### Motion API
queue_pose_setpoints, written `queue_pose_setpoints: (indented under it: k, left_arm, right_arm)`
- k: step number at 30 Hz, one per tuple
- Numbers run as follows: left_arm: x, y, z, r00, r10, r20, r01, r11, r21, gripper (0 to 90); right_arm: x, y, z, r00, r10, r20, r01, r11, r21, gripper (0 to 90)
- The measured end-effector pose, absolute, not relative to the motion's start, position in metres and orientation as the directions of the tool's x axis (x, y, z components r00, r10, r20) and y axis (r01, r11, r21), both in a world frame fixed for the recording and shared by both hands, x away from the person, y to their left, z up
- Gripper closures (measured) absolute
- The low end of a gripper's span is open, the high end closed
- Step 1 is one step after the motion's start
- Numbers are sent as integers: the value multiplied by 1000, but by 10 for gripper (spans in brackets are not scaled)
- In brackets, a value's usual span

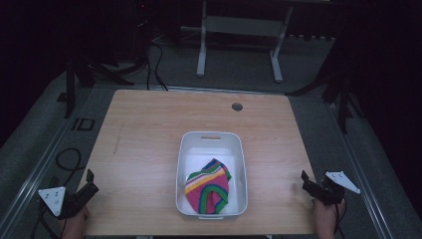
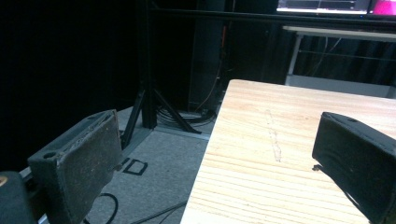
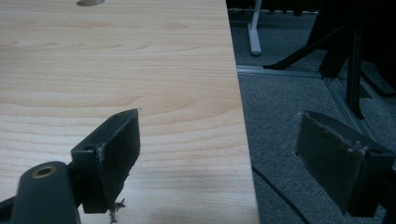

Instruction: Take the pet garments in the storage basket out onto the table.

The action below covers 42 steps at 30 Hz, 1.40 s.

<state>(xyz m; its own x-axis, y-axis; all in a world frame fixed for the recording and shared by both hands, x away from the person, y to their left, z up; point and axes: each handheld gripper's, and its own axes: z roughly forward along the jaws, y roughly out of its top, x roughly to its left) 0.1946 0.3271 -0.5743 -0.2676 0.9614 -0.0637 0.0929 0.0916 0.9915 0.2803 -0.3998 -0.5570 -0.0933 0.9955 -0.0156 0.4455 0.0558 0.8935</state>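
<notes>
striped cloth (image 1: 208, 185) lies in white bin (image 1: 185, 149); left gripper (image 1: 89, 181) and right gripper (image 1: 306, 180) both released, empty, at table (image 1: 149, 129) edges; no handling under way.

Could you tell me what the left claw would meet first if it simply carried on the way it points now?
Probably nothing soon. The left claw is open and straddles the near left edge of the wooden table; ahead lies bare tabletop with a faint scuff mark, and the white bin sits off to its right.
</notes>
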Motion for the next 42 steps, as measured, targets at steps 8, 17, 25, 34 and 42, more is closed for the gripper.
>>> queue_pose_setpoints:
  k: [8, 17, 25, 34, 42]
  left_arm:
    - [195, 327, -574, -260, 964, -60, 96, 88, 991, 18]
    - [195, 327, -574, -260, 964, -62, 95, 89, 991, 19]
    - [195, 328, -574, -263, 962, -72, 97, 100, 990, 18]
    - [195, 329, -574, -259, 963, -74, 97, 102, 990, 19]
    - [195, 328, -574, -255, 964, -71, 92, 98, 991, 19]
  right_arm:
    - [282, -400, -557, -147, 989, 17, 478, 56, 877, 149]
    - [281, -404, -558, -319, 947, 38, 515, 140, 846, 148]
    - [276, -406, -559, -495, 866, 67, 522, 235, 820, 148]
    - [283, -382, -551, -694, 716, 72, 475, 380, 794, 148]
    - [289, -352, -536, -805, 587, 86, 419, 458, 784, 139]
